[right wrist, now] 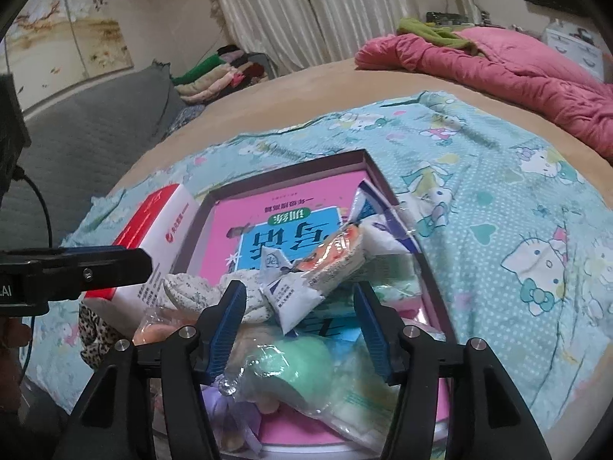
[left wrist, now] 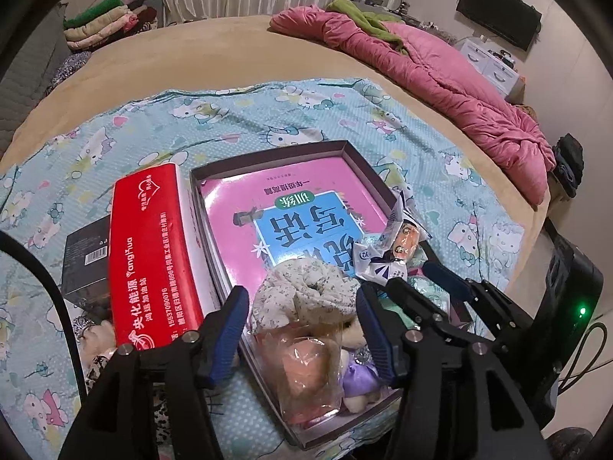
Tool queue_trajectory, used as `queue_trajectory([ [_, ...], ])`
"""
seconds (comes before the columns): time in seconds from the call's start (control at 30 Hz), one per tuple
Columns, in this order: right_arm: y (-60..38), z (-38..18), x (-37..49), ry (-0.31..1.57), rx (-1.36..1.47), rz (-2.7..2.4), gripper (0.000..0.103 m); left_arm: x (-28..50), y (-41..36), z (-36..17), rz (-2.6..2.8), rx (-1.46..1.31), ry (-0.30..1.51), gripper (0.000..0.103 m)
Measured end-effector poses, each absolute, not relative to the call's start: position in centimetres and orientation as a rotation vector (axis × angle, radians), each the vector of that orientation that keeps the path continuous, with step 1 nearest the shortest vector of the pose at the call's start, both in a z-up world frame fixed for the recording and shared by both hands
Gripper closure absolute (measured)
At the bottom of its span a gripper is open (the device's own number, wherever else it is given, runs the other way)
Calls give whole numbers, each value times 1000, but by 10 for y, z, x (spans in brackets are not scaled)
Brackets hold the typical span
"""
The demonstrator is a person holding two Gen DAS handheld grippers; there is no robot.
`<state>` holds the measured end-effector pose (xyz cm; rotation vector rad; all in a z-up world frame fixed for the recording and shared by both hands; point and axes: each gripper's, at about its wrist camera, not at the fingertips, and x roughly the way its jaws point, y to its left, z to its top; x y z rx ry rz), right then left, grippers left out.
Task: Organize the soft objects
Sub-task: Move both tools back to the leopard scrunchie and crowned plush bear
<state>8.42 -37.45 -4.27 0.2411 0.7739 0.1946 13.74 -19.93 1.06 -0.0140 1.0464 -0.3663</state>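
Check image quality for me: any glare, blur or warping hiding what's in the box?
Left wrist view: sharp in the middle, the book readable; mild sheen on the red pack; fisheye bends the bed edge, corners black. Right wrist view: softer; glare on the clear wrap of the green bag blurs its contents; the snack packet stays legible; the box rim curves.

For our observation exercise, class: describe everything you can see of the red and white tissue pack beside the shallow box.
The red and white tissue pack is a long rectangular block with a glossy red face printed in white lettering and a heart logo, and white sides. It lies on the cartoon-cat printed blue sheet, pressed against the outer wall of the shallow grey cardboard box, with a small black carton at its other side. It looks unopened.
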Motion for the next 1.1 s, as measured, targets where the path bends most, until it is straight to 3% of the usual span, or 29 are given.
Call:
queue_trajectory([
  [0.37, -381, -22, 71, 714, 255, 122, 29, 127, -191, 19, -347, 2, 1024, 43],
  [1.1, -384, 23, 41, 633, 279, -17, 21, 95, -170, 32, -336, 28, 989, 31],
])
